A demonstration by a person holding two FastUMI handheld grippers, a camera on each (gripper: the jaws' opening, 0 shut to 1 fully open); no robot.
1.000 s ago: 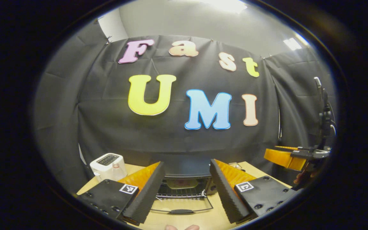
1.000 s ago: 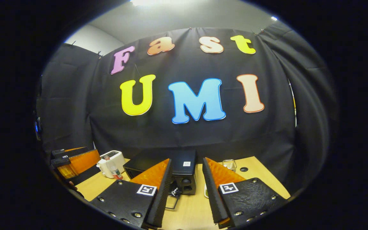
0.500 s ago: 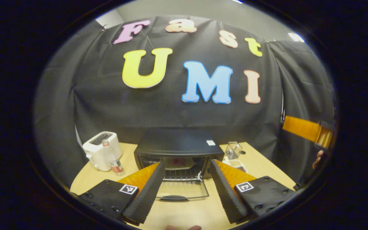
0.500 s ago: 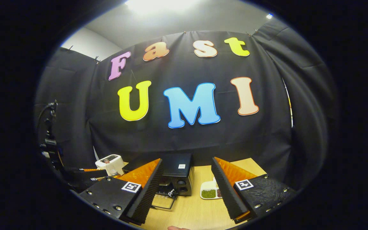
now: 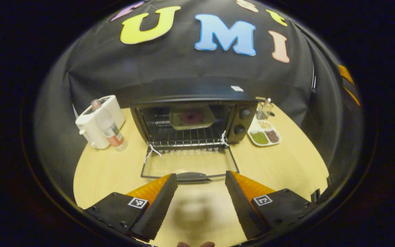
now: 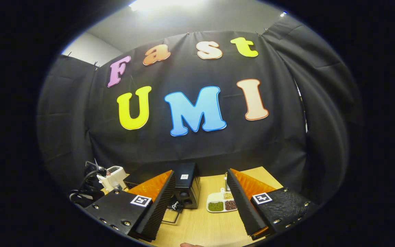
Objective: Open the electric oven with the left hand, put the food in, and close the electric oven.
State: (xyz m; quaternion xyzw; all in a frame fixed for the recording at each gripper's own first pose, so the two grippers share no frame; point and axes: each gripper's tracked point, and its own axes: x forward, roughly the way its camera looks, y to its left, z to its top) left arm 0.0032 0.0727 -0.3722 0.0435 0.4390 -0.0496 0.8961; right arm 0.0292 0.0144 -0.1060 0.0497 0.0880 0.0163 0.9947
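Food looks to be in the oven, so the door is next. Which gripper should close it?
Left, probably. The left gripper is open right in front of the door handle of the dropped door, tray on the rack. The right gripper is open off to the oven's side.

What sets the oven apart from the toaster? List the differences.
The oven is black and wide; the toaster is white and much smaller. The oven opens at the front, its door folded down flat with a dish on the rack inside; the toaster's slots face up. Both stand on the wooden table.
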